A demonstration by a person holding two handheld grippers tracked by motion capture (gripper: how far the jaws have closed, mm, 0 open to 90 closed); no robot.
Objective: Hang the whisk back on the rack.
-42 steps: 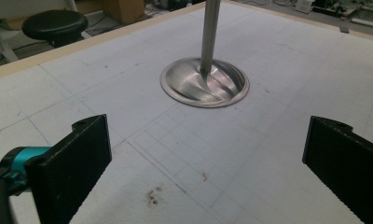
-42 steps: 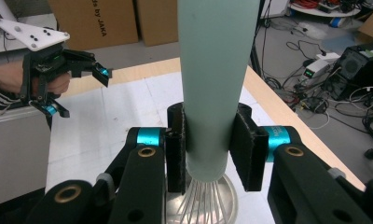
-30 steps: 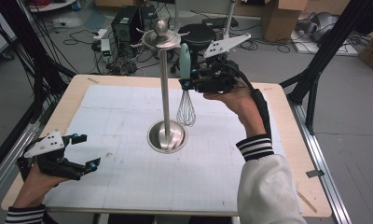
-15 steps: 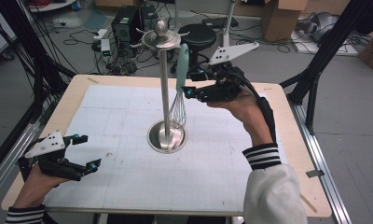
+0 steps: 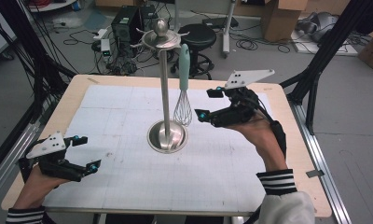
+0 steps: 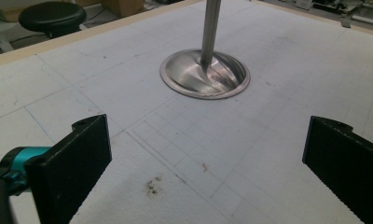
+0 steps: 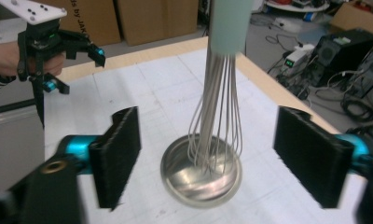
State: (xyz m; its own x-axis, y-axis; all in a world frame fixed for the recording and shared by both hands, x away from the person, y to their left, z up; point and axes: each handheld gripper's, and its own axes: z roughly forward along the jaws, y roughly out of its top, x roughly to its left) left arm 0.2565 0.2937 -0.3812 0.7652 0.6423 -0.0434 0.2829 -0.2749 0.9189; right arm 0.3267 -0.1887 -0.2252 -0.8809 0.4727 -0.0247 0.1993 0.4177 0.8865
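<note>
- Two grippers are at work over the table [image 5: 105, 93], taken here from left to right. The left gripper [image 5: 82, 154] sits low near the table's left front corner, well apart from the rack, with its jaws spread wide and nothing but bare mat between them in the left gripper view.
- At the middle stands the steel rack [image 5: 165, 93], an upright pole on a round base [image 6: 204, 74] with a ring of hooks at its top.
- Just right of the pole hangs the whisk [image 5: 183, 88]. Its mint handle [image 7: 227, 23] is uppermost, by the hook ring, and its wire loops [image 7: 215, 121] point straight down, so the long axis runs vertical, parallel with the pole. The wires end just above the base; I cannot tell whether they touch it.
- Farther right, the right gripper [image 5: 208, 105] is just beside the wire loops, and its jaws have just been opening. They now stand wide either side of the whisk without pressing on it.
- Hanging the whisk looks done, since it seems to hang unsupported. What appears left is drawing the right gripper clear without knocking the wires.
</note>
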